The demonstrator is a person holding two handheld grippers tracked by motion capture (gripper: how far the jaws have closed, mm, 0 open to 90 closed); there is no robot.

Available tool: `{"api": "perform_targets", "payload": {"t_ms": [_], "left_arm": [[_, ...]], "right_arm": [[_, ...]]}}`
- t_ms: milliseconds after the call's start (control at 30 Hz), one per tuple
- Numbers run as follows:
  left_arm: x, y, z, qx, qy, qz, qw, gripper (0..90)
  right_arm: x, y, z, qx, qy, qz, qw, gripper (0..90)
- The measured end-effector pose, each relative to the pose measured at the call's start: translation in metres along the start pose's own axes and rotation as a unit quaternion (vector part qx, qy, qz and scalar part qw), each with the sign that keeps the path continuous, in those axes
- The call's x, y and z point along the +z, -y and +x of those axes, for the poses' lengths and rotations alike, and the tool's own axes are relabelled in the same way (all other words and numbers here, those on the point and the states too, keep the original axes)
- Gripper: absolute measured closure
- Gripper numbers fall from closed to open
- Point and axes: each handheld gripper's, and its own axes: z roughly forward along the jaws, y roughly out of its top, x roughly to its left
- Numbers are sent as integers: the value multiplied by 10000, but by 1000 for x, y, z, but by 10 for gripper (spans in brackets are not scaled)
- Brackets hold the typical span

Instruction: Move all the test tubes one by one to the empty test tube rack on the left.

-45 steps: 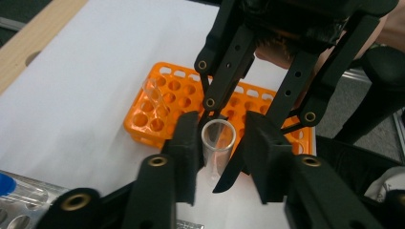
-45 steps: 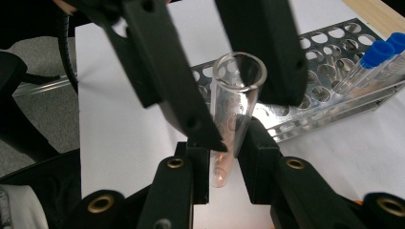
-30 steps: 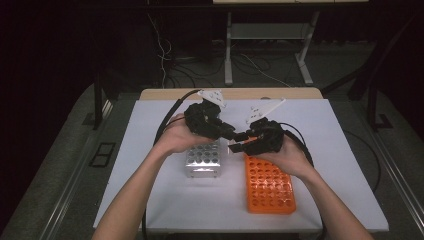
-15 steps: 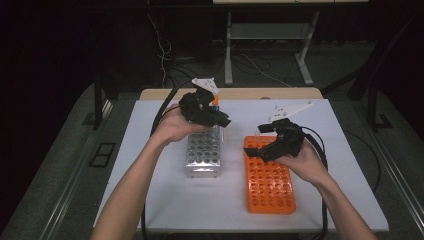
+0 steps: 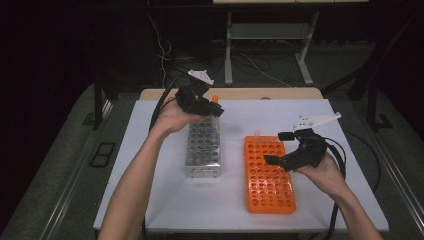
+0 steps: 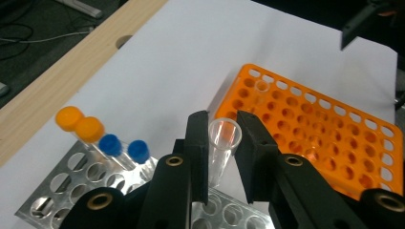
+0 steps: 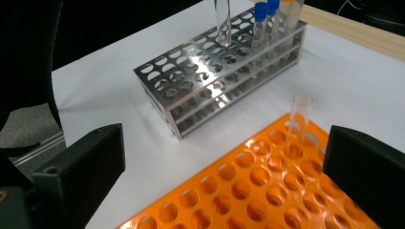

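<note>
Jaws of the left gripper [image 5: 212,111] pinch a clear, uncapped test tube [image 6: 222,149], held upright by its upper part above the far end of the metal rack [image 5: 203,147]. That silver rack stands on the white worktop [image 5: 150,195], left of centre, and its far row carries two orange-capped tubes [image 6: 79,126] and two blue-capped tubes [image 6: 125,148], side by side. In the left gripper view the held tube's open mouth sits between the two black pads, with the rack's holes just below. Further right lies the orange rack [image 5: 268,175], flat on the worktop and just beside the metal one without touching it. One clear open tube [image 7: 298,125] stands upright in a hole near its far left corner. At the right, the right gripper [image 5: 281,148] hovers over the orange rack's right edge; its jaws have just been opening and now stand spread wide with nothing between them, the standing tube apart from both.
</note>
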Motion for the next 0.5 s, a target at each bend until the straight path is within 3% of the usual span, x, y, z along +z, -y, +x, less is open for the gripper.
{"api": "perform_targets", "payload": {"t_ms": [400, 500], "left_arm": [[17, 7, 19, -108, -208, 165, 9996, 750], [21, 10, 23, -171, -204, 94, 9996, 751]], "right_arm": [[-20, 33, -5, 231, 102, -135, 9996, 2], [-22, 39, -7, 293, 112, -169, 9994, 2]]}}
